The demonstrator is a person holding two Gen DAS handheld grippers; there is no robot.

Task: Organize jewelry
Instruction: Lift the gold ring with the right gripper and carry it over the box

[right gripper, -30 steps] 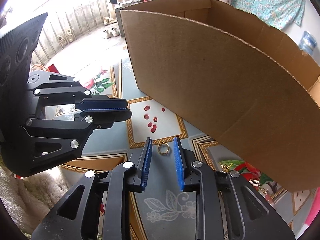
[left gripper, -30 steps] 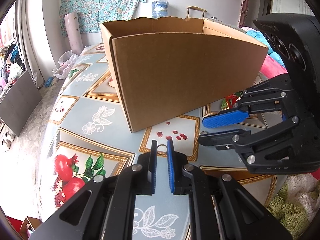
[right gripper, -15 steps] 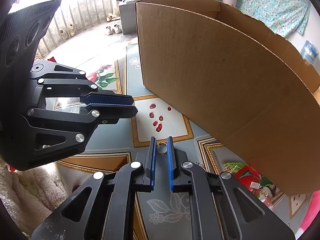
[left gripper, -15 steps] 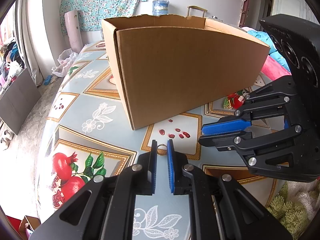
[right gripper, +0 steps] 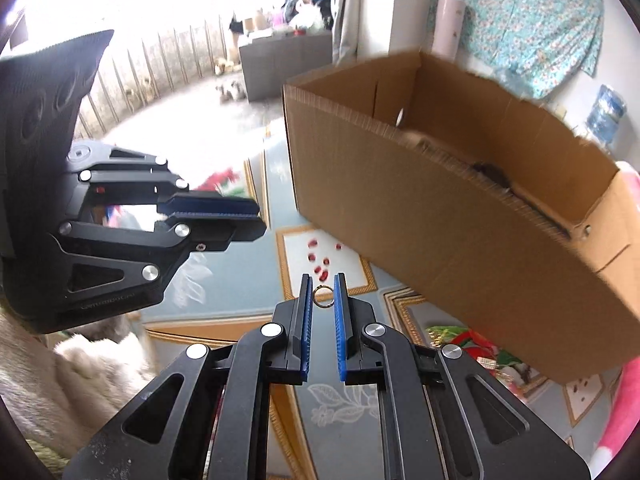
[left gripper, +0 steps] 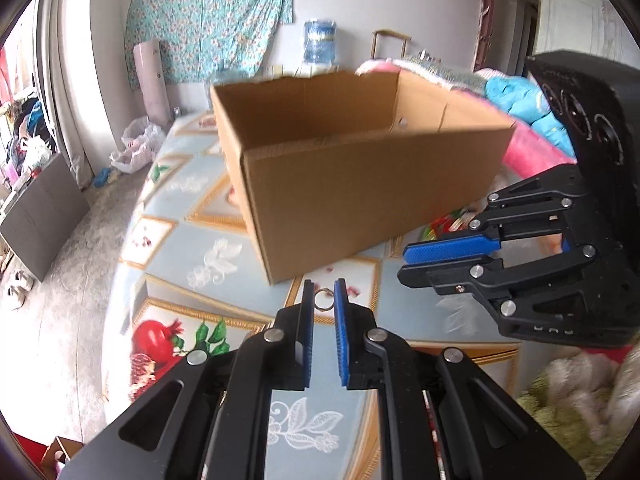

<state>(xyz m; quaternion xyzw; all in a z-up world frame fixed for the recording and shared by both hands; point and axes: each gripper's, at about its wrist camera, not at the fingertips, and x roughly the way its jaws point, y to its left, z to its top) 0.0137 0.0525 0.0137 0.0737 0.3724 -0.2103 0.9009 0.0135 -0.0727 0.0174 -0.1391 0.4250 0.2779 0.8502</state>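
We work over a table [left gripper: 240, 248] covered in a pale blue cloth printed with gold-framed panels, white flowers and pomegranates; beyond it we see a grey floor, white walls and a teal floral cloth [left gripper: 208, 20] hung up, with a pale roll [left gripper: 150, 76] leaning beneath it and a blue water jug [left gripper: 320, 42] nearby. An open cardboard box [left gripper: 360, 184] stands on the table directly ahead of both tools. Our left gripper [left gripper: 325, 304] is clamped on a small gold ring [left gripper: 323, 303], held off the cloth at its fingertips. Our right gripper [right gripper: 323, 298] has just closed and pinches a second gold ring [right gripper: 323, 296] the same way. A fluffy cream throw [right gripper: 60, 376] lies at the near edge.
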